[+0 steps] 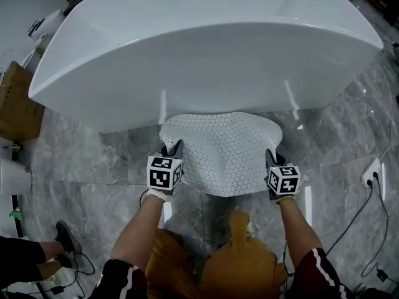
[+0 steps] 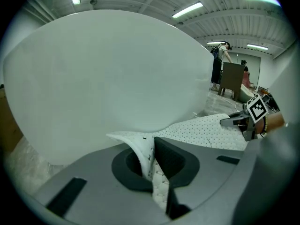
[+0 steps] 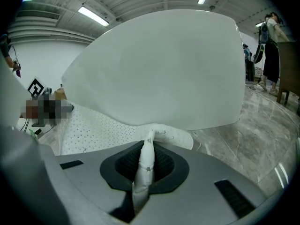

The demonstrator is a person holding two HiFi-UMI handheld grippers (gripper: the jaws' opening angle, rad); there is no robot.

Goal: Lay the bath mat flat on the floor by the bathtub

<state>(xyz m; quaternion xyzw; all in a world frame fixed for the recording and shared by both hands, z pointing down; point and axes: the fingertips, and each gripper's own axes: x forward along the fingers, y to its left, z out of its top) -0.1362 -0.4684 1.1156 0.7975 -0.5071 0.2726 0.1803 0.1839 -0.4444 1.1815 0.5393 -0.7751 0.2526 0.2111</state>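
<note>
A white dotted bath mat (image 1: 224, 149) hangs stretched between my two grippers, just in front of the big white bathtub (image 1: 206, 48). My left gripper (image 1: 171, 149) is shut on the mat's left edge; in the left gripper view that pinched edge (image 2: 149, 165) stands up between the jaws. On the opposite side, my right gripper (image 1: 273, 158) is shut on the right edge, and the folded mat (image 3: 144, 165) shows squeezed between its jaws. The mat's far edge lies near the tub's base. Its near edge sags over the grey marble floor (image 1: 100, 185).
A cardboard box (image 1: 15, 104) stands at the tub's left end. A power strip with cables (image 1: 371, 173) lies on the floor at right. Someone's shoe (image 1: 65, 237) is at lower left. People stand beyond the tub (image 3: 271, 46).
</note>
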